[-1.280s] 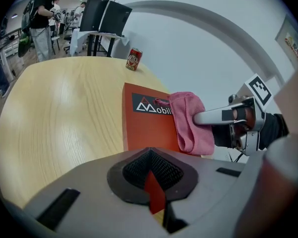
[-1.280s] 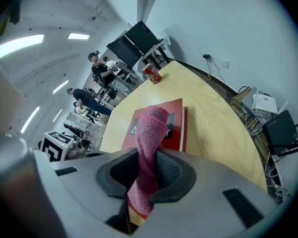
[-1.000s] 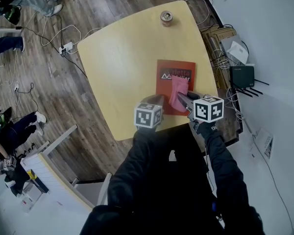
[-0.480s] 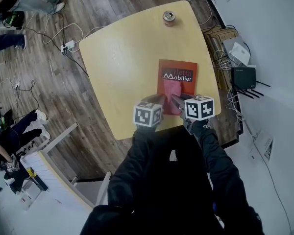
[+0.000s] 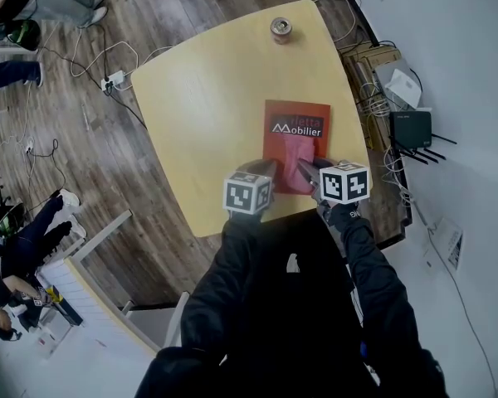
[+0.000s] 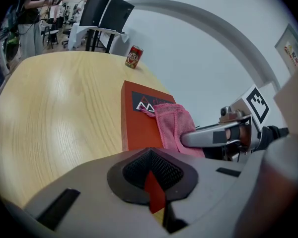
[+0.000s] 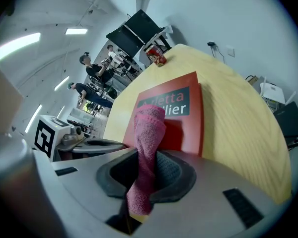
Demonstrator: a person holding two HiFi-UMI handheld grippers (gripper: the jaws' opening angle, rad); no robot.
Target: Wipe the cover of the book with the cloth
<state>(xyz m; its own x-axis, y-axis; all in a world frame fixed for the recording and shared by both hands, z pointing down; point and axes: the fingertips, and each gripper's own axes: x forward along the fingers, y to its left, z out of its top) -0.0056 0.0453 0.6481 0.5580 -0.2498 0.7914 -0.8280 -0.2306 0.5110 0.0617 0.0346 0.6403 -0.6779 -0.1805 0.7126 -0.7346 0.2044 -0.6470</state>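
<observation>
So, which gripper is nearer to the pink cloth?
Right. The right gripper is shut on the cloth, which lies on the book. The left gripper is clamped on the book's near left corner, beside the cloth and not touching it.

Table: light yellow wood-grain top with rounded corners, standing on a dark plank floor. Two items rest directly on it. A red book lies flat at the near right. A can stands upright by the far edge, well apart from the book.
</observation>
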